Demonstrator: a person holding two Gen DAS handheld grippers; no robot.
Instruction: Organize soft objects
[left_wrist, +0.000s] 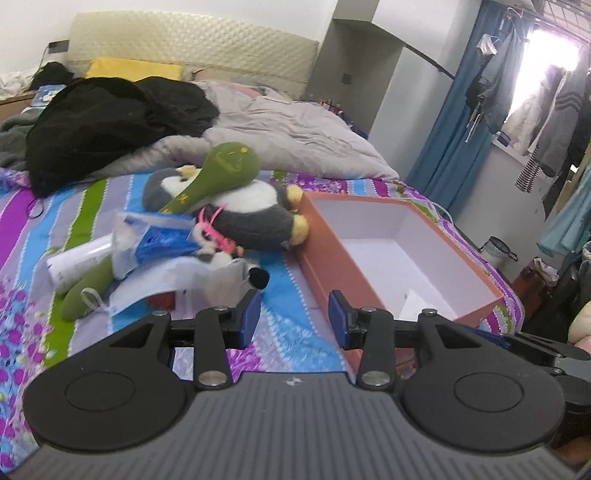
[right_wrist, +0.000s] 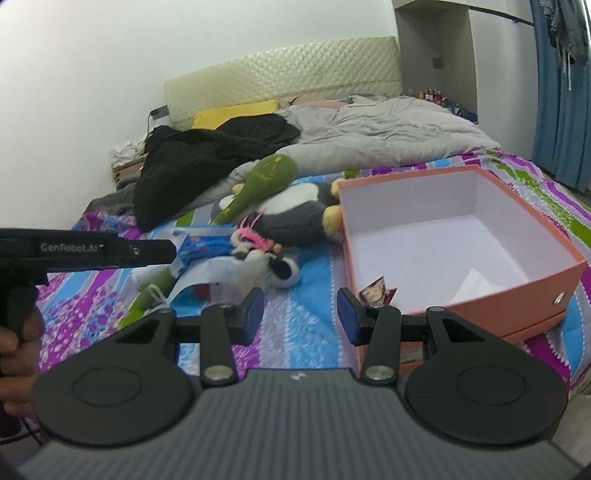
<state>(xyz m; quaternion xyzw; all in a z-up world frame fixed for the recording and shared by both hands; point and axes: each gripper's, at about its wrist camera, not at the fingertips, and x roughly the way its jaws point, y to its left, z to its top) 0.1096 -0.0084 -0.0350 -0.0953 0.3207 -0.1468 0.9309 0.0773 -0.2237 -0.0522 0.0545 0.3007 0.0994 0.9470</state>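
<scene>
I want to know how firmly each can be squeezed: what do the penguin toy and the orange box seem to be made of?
Penguin toy: fuzzy grey and white plush, matte, probably stuffed fabric. Orange box: looks like stiff cardboard, smooth matte orange outside, white paper lining; straight thin walls and crisp corners suggest so.

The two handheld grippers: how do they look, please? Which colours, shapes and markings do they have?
Each gripper, left and right, has blue finger pads, black linkage arms with silver rivets, round black discs and a ribbed grey body. The left one's black side reads "GenRobot.AI".
</scene>
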